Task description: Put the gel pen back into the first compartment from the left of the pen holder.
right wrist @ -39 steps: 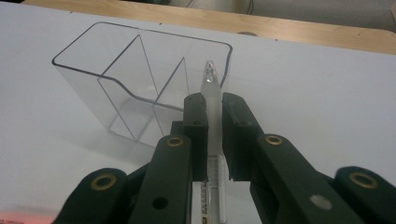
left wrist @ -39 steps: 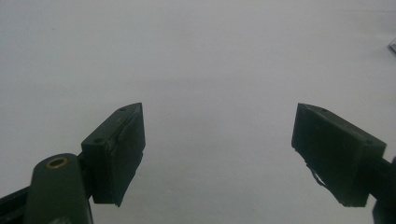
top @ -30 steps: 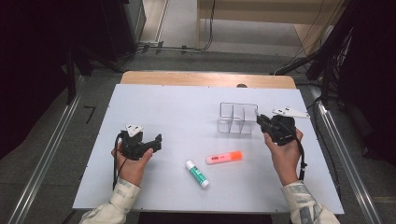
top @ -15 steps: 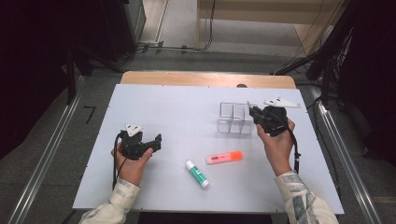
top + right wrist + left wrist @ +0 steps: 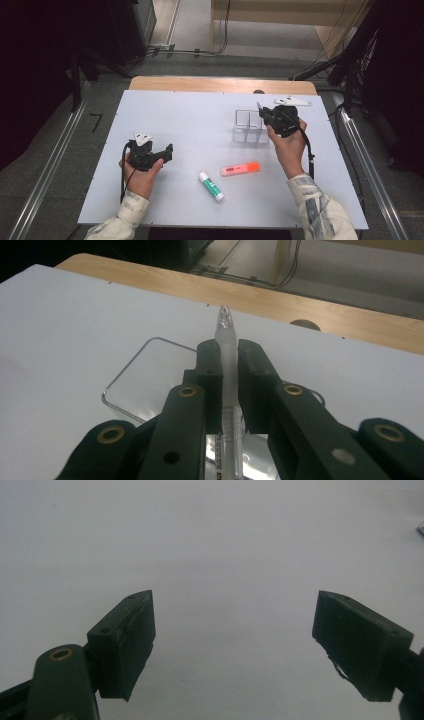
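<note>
A person's right gripper (image 5: pixel 264 113) is shut on a slim translucent pen (image 5: pixel 259 106), held over the right end of a clear plastic organizer (image 5: pixel 247 128). Seen from the right gripper view, the pen (image 5: pixel 225 325) runs lengthwise between the two jaws of that gripper (image 5: pixel 228 351), with its tip sticking out past them above one clear compartment (image 5: pixel 145 374). At the table's left, the left gripper (image 5: pixel 167 152) rests low and open. The left gripper view has its jaws (image 5: pixel 232 630) wide apart over bare white table, nothing between them.
An orange highlighter (image 5: pixel 240 169) and a white glue stick with a green label (image 5: pixel 211 186) lie on the white tabletop (image 5: pixel 190 115) near the front. A wooden strip (image 5: pixel 220 85) borders the far edge. Dark equipment and cables stand beyond it.
The right hand has carried the pen leftward and farther from the person, from beside the organizer to over its right end. The left hand has stayed put.
</note>
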### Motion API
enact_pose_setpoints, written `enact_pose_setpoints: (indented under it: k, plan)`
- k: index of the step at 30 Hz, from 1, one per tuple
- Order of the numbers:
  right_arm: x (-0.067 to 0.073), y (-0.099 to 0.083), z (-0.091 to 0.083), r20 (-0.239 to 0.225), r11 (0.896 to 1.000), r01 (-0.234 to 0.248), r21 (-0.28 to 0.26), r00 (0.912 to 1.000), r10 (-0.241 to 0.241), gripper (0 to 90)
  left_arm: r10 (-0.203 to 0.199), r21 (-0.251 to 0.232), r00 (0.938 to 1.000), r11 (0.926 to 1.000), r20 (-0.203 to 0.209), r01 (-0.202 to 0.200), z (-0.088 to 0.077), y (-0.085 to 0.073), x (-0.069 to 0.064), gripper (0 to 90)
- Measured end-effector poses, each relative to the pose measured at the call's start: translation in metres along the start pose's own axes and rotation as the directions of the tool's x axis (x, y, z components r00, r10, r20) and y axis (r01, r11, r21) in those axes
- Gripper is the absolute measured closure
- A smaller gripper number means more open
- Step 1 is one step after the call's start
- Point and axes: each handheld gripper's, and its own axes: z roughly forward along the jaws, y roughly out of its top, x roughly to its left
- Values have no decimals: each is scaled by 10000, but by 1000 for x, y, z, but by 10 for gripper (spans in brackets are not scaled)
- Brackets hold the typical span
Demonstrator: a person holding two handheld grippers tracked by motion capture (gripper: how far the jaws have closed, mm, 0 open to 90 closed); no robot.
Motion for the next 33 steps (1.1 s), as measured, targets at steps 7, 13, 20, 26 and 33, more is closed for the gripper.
enact_pose_setpoints:
  k: [7, 13, 20, 26, 33]
  plan:
    - [6, 10, 12, -221, 10000, 43, 80, 9997, -42, 793, -53, -2, 10000, 10000, 16, 53, 0, 0, 1, 178]
    - [8, 15, 19, -309, 9999, 31, 145, 9995, -26, 793, -55, -4, 10000, 10000, 6, 55, 0, 0, 1, 178]
    - [11, 20, 25, -381, 9998, 112, 151, 9992, -106, 793, -60, -12, 10000, 10000, 25, 60, 0, 0, 2, 178]
    - [14, 26, 30, -445, 9998, 136, 124, 9989, -131, 793, -72, -35, 10000, 10000, 23, 72, 0, 0, 2, 178]
    - [18, 33, 37, -505, 9998, 131, 129, 9986, -124, 793, -82, -33, 10000, 10000, 26, 82, 0, 0, 3, 178]
